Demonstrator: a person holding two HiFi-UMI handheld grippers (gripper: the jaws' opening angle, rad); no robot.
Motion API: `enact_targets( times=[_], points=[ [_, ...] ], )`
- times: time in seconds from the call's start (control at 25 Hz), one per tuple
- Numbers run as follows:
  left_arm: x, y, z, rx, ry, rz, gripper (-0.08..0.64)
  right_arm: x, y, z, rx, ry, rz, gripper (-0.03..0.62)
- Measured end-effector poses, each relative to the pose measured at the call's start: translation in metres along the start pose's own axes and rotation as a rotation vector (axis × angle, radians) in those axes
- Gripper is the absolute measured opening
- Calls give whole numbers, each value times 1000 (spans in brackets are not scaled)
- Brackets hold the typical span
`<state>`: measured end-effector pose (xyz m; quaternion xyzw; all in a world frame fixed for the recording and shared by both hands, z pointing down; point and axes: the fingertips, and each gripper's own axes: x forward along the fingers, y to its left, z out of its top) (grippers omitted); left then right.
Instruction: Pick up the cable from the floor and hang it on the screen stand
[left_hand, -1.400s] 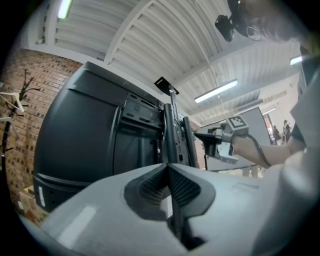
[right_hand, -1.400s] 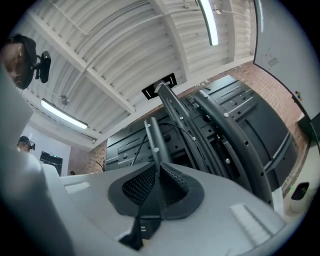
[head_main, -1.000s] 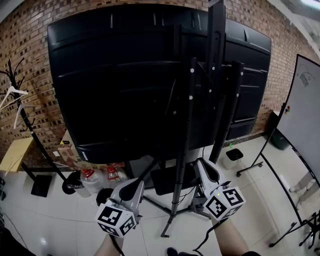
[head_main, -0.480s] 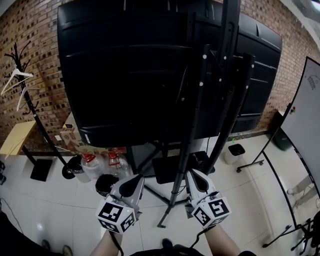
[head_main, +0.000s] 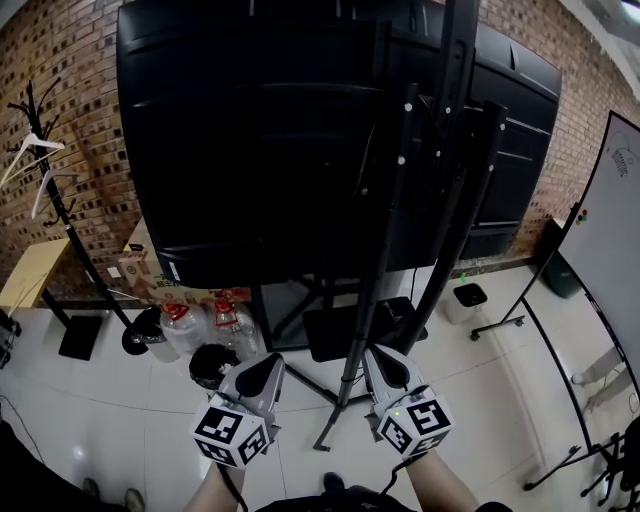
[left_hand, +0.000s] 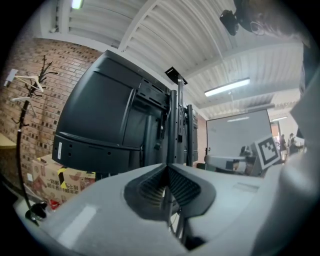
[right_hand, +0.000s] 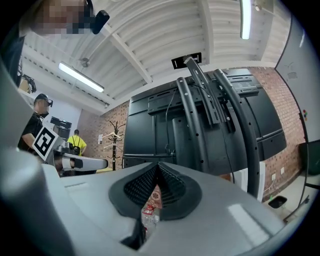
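Note:
The screen stand (head_main: 400, 200) is a set of black perforated poles behind a large black screen (head_main: 250, 150), with legs spread on the white floor. It also fills the left gripper view as the stand (left_hand: 175, 125) and the right gripper view as the stand (right_hand: 200, 115). A dark round bundle (head_main: 212, 364), perhaps the coiled cable, lies on the floor just left of my left gripper (head_main: 265, 366). My right gripper (head_main: 380, 358) hangs beside a stand leg. Both grippers, left (left_hand: 166, 167) and right (right_hand: 157, 166), are shut with nothing between the pads.
A coat rack (head_main: 45, 200) stands at the left by the brick wall, with a cardboard box (head_main: 140, 275) and water bottles (head_main: 180, 325) under the screen. A whiteboard on wheels (head_main: 605, 240) and a small white bin (head_main: 467, 300) are at the right. People (right_hand: 77, 145) stand far off.
Both grippers have sunk lower and drawn closer together near the stand's legs. The right one shifted left toward the leg. The dark bundle now shows beside the left gripper.

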<state>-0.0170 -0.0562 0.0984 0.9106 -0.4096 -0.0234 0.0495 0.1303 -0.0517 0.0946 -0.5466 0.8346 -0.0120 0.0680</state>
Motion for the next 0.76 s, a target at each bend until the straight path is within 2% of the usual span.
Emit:
enact_targets(
  times=[0.76],
  points=[
    [-10, -18, -11, -13, 34, -48, 5, -27, -1, -8, -31, 49, -28, 8]
  ],
)
